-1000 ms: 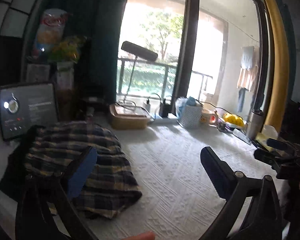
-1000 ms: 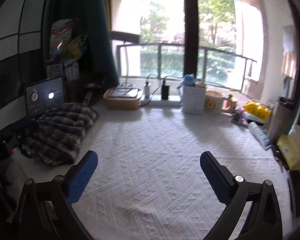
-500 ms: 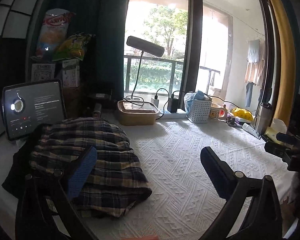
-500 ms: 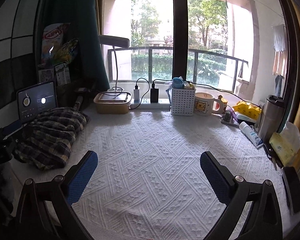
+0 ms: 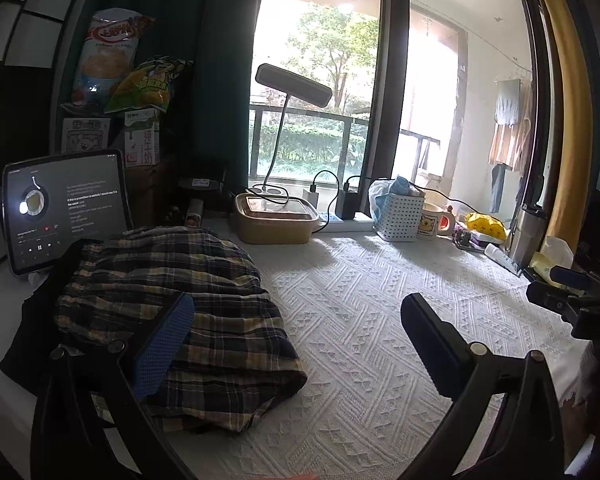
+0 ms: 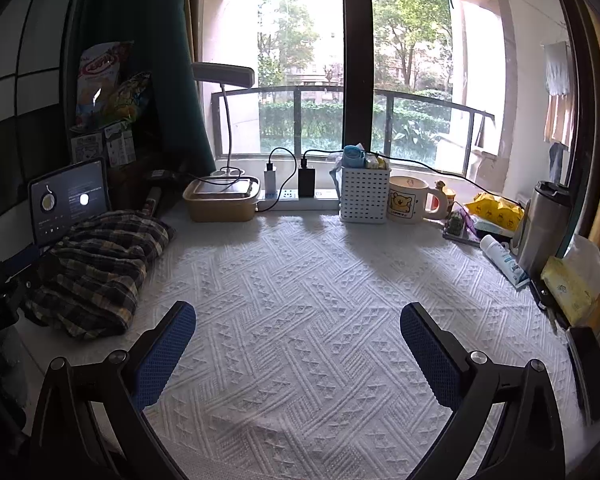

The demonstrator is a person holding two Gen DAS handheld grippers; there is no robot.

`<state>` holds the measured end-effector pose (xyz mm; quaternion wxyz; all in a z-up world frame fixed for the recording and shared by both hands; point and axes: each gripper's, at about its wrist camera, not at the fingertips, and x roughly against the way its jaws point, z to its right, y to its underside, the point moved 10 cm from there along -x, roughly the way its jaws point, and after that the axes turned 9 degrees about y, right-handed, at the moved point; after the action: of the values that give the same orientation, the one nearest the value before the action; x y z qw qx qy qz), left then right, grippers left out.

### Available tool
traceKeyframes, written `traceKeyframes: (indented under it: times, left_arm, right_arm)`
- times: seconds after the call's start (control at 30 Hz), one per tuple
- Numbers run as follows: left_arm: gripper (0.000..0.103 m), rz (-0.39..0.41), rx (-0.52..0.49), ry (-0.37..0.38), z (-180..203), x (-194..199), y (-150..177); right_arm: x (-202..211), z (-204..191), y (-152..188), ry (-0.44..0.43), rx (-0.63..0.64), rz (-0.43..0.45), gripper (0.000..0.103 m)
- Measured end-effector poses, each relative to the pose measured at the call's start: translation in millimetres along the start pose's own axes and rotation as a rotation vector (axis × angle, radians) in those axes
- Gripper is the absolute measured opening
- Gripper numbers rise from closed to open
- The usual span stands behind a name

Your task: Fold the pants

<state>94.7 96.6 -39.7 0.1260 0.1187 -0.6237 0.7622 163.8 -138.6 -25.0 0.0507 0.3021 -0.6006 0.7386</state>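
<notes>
I see the surface (image 6: 300, 300), under a white textured cloth, filling both views. On its left side lie the plaid pants (image 5: 172, 304), bunched in a heap just in front of a lit tablet (image 5: 64, 208). My left gripper (image 5: 296, 332) hovers beside the heap, fingers (image 5: 168, 340) spread wide and empty. My right gripper (image 6: 298, 344) hangs over bare cloth, well apart from the pants, its fingers also parted and holding nothing. A cartoon mug (image 6: 410, 200) stands by the window.
</notes>
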Motion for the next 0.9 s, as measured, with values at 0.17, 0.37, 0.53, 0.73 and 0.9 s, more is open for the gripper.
traceKeyframes:
  times: [0.17, 0.37, 0.53, 0.73, 0.9]
  left_arm:
    - [0.102, 0.001, 0.0, 0.001, 1.3, 0.8, -0.3]
    - [0.102, 0.0, -0.005, 0.0, 5.3, 0.6, 0.0]
    - [0.102, -0.001, -0.005, 0.001, 6.2, 0.5, 0.3]
    - [0.102, -0.003, -0.005, 0.002, 7.4, 0.6, 1.1]
    - [0.102, -0.003, -0.006, 0.002, 7.7, 0.5, 1.5]
  right_arm:
    - [-0.5, 0.4, 0.9, 0.0, -0.001, -0.001, 0.103]
    - [-0.2, 0.9, 1.3, 0.0, -0.002, 0.0, 0.103]
    - [-0.3, 1.1, 1.3, 0.0, -0.001, -0.001, 0.103]
    - [0.3, 0.6, 2.7, 0.0, -0.001, -0.002, 0.103]
    - [0.5, 0.4, 3.0, 0.0, -0.001, -0.003, 0.103]
